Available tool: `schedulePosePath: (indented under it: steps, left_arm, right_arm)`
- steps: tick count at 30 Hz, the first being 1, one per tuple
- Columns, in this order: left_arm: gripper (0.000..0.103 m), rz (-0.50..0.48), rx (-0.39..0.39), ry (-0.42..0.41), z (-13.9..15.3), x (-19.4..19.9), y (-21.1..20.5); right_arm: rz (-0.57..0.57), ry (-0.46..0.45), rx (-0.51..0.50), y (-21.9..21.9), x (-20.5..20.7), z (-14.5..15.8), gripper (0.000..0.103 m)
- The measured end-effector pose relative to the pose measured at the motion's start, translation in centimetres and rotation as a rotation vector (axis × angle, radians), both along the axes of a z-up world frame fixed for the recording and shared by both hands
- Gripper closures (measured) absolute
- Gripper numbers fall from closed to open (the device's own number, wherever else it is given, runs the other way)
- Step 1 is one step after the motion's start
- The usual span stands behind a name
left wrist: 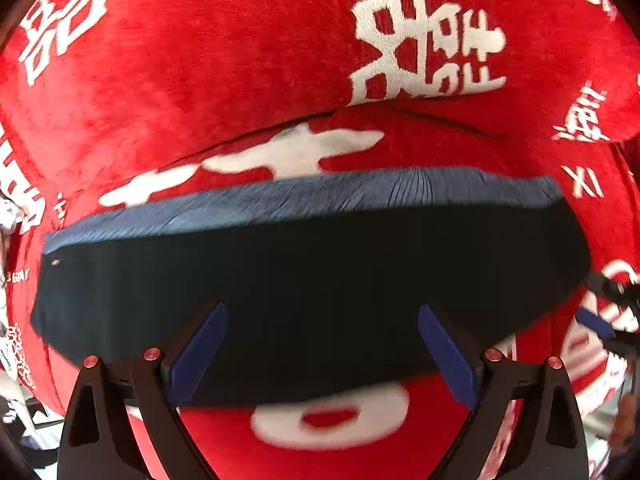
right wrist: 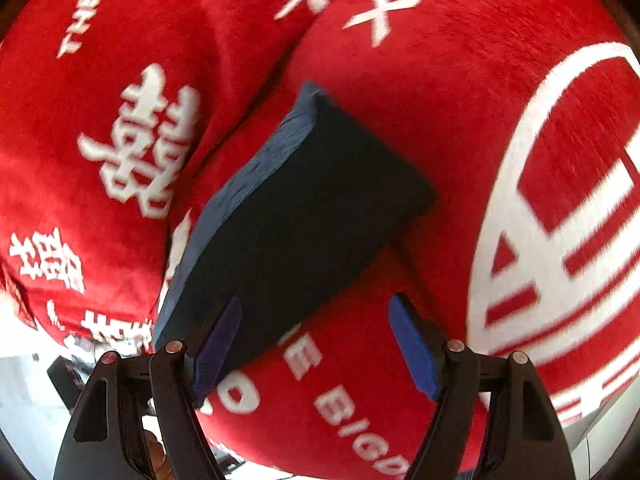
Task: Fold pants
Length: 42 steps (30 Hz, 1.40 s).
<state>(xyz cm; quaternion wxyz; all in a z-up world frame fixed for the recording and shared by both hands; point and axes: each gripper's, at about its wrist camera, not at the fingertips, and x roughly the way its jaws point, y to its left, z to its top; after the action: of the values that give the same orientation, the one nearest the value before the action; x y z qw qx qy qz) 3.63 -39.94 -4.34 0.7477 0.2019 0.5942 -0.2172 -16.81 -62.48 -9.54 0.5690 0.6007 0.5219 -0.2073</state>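
Observation:
The pants [left wrist: 312, 280] lie folded into a compact dark navy bundle on a red plush blanket [left wrist: 224, 80]. A lighter blue ribbed edge [left wrist: 320, 196] runs along the bundle's far side. My left gripper [left wrist: 324, 354] hovers over the near side of the bundle, open, with its blue pads wide apart and nothing pinched. In the right wrist view the pants [right wrist: 296, 216] run diagonally. My right gripper [right wrist: 316, 350] stands open at their near end, its left pad [right wrist: 216, 352] over the bundle's corner. The right gripper's tip [left wrist: 600, 322] shows at the left wrist view's right edge.
The red blanket [right wrist: 440, 100] carries large white characters and lettering and has a raised fold [left wrist: 400, 114] just beyond the pants. Its edge drops off at the lower left, where a pale floor and dark clutter [right wrist: 60, 376] show.

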Motion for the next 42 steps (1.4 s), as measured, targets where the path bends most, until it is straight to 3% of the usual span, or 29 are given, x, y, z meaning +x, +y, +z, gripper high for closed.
schedulePosePath:
  steps: [4,5,6,7,8,12,14,17,21,28,33,40,41,42]
  left_arm:
    - [0.006,0.002,0.029,-0.006,-2.4,0.6,-2.8]
    - [0.006,0.000,0.040,-0.005,-2.8,0.6,-3.2]
    - [0.006,-0.005,0.051,0.000,-3.2,0.5,-3.7]
    - [0.006,-0.008,0.056,0.004,-3.4,0.4,-3.8]
    - [0.006,-0.012,0.057,0.005,-3.4,0.2,-4.0]
    - [0.006,-0.042,0.073,-0.006,-3.6,-0.3,-4.4]
    - [0.006,-0.044,0.086,0.015,-4.3,-0.5,-4.6]
    - [0.006,-0.007,0.073,0.054,-5.1,-0.6,-4.1]
    - [0.006,0.034,0.041,0.087,-5.5,-0.3,-3.4]
    - [0.006,0.024,0.046,0.092,-5.6,-0.1,-3.4]
    - [0.006,0.027,0.046,0.087,-5.4,0.1,-3.4]
    - [0.006,0.026,0.049,0.084,-5.5,0.0,-3.4]
    - [0.005,0.027,0.050,0.083,-5.5,0.0,-3.5]
    - [0.006,0.029,0.051,0.083,-5.5,0.0,-3.6]
  right_arm:
    - [-0.062,-0.005,0.009,-1.7,-0.5,-2.2,0.024]
    - [-0.076,-0.005,0.012,-1.9,-0.7,-2.6,0.028]
    - [-0.091,-0.010,0.021,-2.1,-0.9,-3.0,0.068]
    - [-0.105,-0.021,0.031,-2.2,-0.9,-3.2,0.089]
    - [-0.104,-0.008,0.031,-2.3,-1.0,-3.3,0.090]
    - [-0.121,-0.038,0.036,-2.5,-1.7,-3.0,0.090]
    - [-0.149,-0.041,0.052,-2.8,-2.5,-3.0,0.084]
    - [-0.168,-0.072,0.082,-3.1,-3.8,-2.7,0.032]
    - [-0.097,-0.105,0.116,-2.1,-3.5,-3.0,0.032]
    - [-0.162,-0.131,0.133,-2.2,-2.7,-5.0,0.033]
    - [-0.121,-0.207,0.076,-2.4,-0.8,-4.9,0.033]
    - [-0.133,-0.214,0.074,-2.2,1.1,-6.1,0.034]
    - [-0.151,-0.212,0.086,-2.4,1.1,-6.2,0.042]
    - [-0.172,-0.209,0.101,-2.5,1.0,-6.4,0.070]
